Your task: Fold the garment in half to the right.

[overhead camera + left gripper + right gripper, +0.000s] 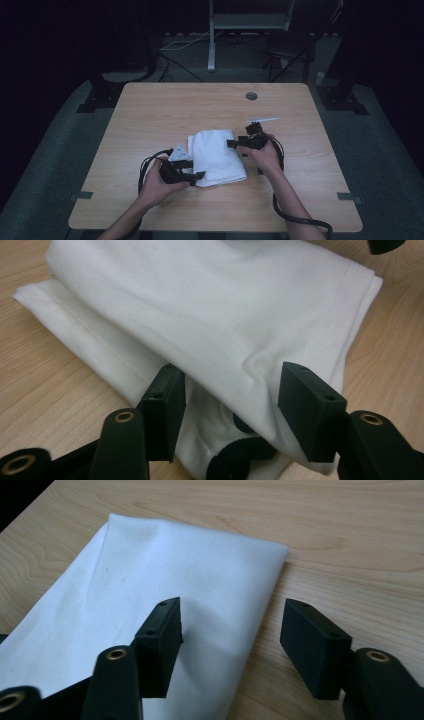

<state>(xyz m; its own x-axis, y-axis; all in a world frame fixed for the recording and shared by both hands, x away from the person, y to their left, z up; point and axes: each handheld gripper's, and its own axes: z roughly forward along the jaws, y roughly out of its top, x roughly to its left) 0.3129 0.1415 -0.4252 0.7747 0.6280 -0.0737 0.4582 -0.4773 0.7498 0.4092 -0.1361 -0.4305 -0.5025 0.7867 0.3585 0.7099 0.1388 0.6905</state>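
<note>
One folded white cloth (218, 156), two tongs (197, 175)

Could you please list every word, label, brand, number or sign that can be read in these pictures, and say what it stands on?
None: no readable text anywhere.
Folded white cloth: plain, no tag or print.
Light wooden table: bare wood grain.
Left gripper and right gripper, both black: no markings on the jaws.
Grey three-cornered plate on the left gripper: faint dark marks, too small to read.

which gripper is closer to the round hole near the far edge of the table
Right. The right gripper sits at the white cloth's far right edge, closer to the hole. The left gripper is at the cloth's near left corner, farther from it.
</note>
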